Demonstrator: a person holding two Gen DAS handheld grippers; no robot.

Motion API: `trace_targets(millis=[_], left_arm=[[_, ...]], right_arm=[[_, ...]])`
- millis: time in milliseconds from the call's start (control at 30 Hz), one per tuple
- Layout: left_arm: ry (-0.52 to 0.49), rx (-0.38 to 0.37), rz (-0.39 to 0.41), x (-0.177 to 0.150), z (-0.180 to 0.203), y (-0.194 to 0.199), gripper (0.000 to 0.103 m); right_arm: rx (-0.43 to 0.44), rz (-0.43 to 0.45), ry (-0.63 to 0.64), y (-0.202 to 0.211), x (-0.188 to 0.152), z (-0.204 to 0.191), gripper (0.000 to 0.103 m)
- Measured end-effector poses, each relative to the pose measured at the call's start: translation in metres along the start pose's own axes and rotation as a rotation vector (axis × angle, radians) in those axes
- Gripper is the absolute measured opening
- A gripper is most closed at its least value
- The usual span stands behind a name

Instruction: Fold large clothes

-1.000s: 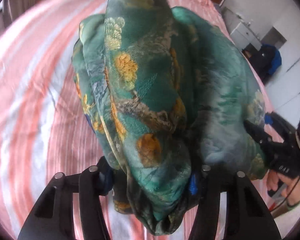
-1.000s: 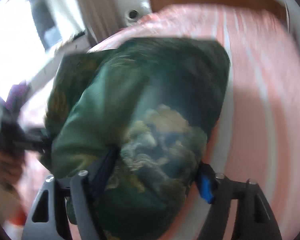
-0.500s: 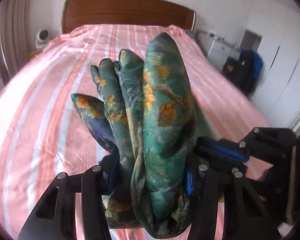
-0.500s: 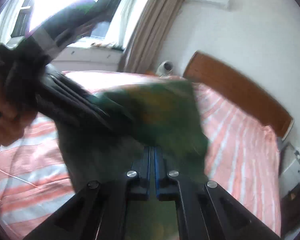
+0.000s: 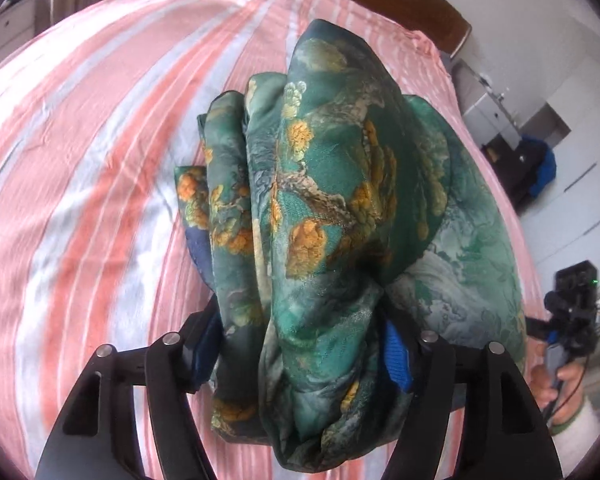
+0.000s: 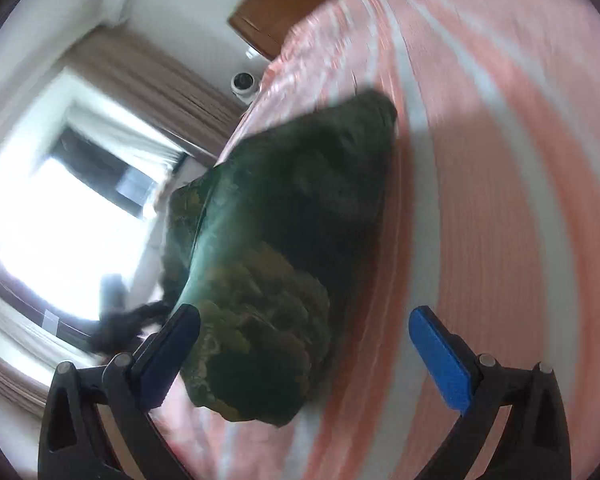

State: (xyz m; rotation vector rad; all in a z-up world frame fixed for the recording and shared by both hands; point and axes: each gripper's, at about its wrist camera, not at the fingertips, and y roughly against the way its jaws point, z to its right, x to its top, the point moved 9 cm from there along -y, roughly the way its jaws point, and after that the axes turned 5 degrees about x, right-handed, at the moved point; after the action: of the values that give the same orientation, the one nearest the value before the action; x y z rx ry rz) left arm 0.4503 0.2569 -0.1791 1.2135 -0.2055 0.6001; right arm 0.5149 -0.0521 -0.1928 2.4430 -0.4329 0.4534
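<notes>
Left wrist view: the left gripper [image 5: 300, 356] has the bunched green floral silky garment [image 5: 324, 208] between its opening fingers, above the pink-and-white striped bed [image 5: 80, 152].

Right wrist view: the right gripper [image 6: 304, 344] is opening wide, gripping nothing; the garment lies between its fingers. It looks mid-fold; next it needs a fresh corner grasp.

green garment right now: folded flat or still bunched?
Bunched. The green garment hangs in thick vertical gathers between the left claw's pads, above the striped bed, not laid flat. The left claw's jaws are opening.
</notes>
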Motion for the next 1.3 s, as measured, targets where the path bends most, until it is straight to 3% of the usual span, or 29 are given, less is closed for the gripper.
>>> trace_targets(millis=[67, 167, 267, 300, 333, 400, 433, 567, 633, 800, 900, 933, 967, 1000, 1033, 1067, 1100, 1133, 1167, 1200, 1233, 1300], left_arm=[[-0.011, 0.008, -0.013, -0.004, 0.000, -0.005, 0.072], [-0.013, 0.018, -0.038, -0.021, -0.007, -0.015, 0.076], [0.030, 0.025, -0.081, -0.030, -0.015, -0.026, 0.074], [0.049, 0.016, -0.080, -0.026, -0.009, -0.024, 0.065], [0.053, 0.023, -0.068, -0.024, -0.006, -0.019, 0.061], [-0.020, 0.083, -0.027, -0.021, 0.012, -0.008, 0.052], [-0.062, 0.105, -0.007, -0.021, 0.022, -0.002, 0.051], [-0.137, 0.129, 0.074, -0.023, 0.050, 0.021, 0.050], [-0.131, 0.108, 0.127, -0.017, 0.058, 0.038, 0.050], [-0.173, 0.103, 0.263, 0.018, 0.083, 0.074, 0.050], [-0.152, 0.095, 0.299, 0.044, 0.091, 0.073, 0.053], [-0.133, 0.095, 0.291, 0.053, 0.090, 0.065, 0.058], [-0.113, 0.100, 0.260, 0.061, 0.085, 0.049, 0.073], [-0.093, 0.109, 0.219, 0.064, 0.075, 0.032, 0.088], [-0.050, 0.137, 0.161, 0.065, 0.056, 0.010, 0.095], [-0.017, 0.176, 0.136, 0.062, 0.038, 0.000, 0.097], [0.032, 0.219, 0.115, 0.056, 0.016, -0.009, 0.094], [0.077, 0.216, 0.105, 0.049, 0.001, -0.012, 0.094], [0.134, 0.145, 0.124, 0.039, -0.009, -0.007, 0.096], [0.160, 0.099, 0.149, 0.034, -0.012, 0.000, 0.095], [0.170, 0.108, 0.171, 0.027, -0.017, 0.011, 0.095], [0.109, 0.183, 0.212, 0.012, -0.015, 0.034, 0.096]], right_arm=[[0.162, -0.038, -0.105, -0.023, -0.002, 0.008, 0.103], [0.298, -0.077, -0.181, -0.066, -0.001, -0.001, 0.103], [0.133, -0.148, -0.168, -0.112, -0.001, 0.015, 0.103], [0.095, -0.152, -0.132, -0.116, -0.001, 0.012, 0.095], [0.018, -0.144, -0.028, -0.115, 0.003, 0.004, 0.083], [-0.177, -0.115, 0.300, -0.108, 0.004, -0.030, 0.071], [-0.223, -0.103, 0.419, -0.108, 0.002, -0.048, 0.070], [-0.268, -0.033, 0.666, -0.101, -0.004, -0.098, 0.068], [-0.258, 0.018, 0.713, -0.084, -0.009, -0.112, 0.068], [-0.228, 0.124, 0.770, -0.050, 0.002, -0.142, 0.068], [-0.228, 0.167, 0.796, -0.039, 0.025, -0.152, 0.068], [-0.222, 0.176, 0.788, -0.038, 0.029, -0.152, 0.068], [-0.212, 0.172, 0.756, -0.035, 0.029, -0.149, 0.070], [-0.199, 0.158, 0.705, -0.045, 0.037, -0.145, 0.078], [-0.191, 0.132, 0.621, -0.055, 0.050, -0.133, 0.097], [-0.221, 0.107, 0.530, -0.063, 0.065, -0.110, 0.102], [-0.309, 0.111, 0.466, -0.064, 0.074, -0.082, 0.103], [-0.365, 0.117, 0.448, -0.062, 0.076, -0.066, 0.103], [-0.405, 0.112, 0.443, -0.058, 0.072, -0.050, 0.103], [-0.413, 0.111, 0.443, -0.053, 0.066, -0.041, 0.103], [-0.403, 0.119, 0.450, -0.044, 0.055, -0.034, 0.103], [-0.406, 0.144, 0.474, -0.034, 0.042, -0.036, 0.103]])
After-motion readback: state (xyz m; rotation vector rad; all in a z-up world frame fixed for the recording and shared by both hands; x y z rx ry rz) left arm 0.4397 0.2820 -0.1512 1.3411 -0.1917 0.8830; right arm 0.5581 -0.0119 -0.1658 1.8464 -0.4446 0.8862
